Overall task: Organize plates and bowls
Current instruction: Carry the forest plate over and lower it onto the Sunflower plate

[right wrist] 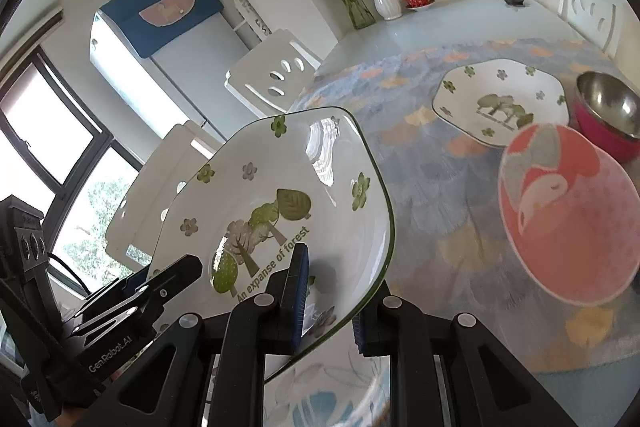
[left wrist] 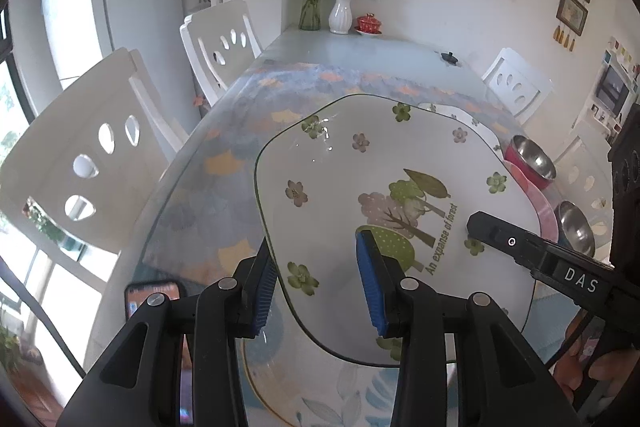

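Two grippers clamp one flowered plate by its edge above a dining table.

The left gripper [left wrist: 320,287] has its blue pads on either side of the rim of the forest-print plate [left wrist: 380,187], jaws closed on it; the right gripper [right wrist: 332,303] pinches the same plate [right wrist: 280,195] at another part of its edge, holding it tilted off the table. Just under the plate lies a leaf-patterned plate [right wrist: 320,403]. Beyond the right jaws sit a pink fox bowl [right wrist: 568,219], a second forest-print plate [right wrist: 500,103] and a red-sided steel bowl [right wrist: 608,111] on the patterned tablecloth [right wrist: 420,167]. Farther off stand a white vase [left wrist: 340,15] and white chairs [left wrist: 218,43]; a phone [left wrist: 152,299] lies left of the left jaws.
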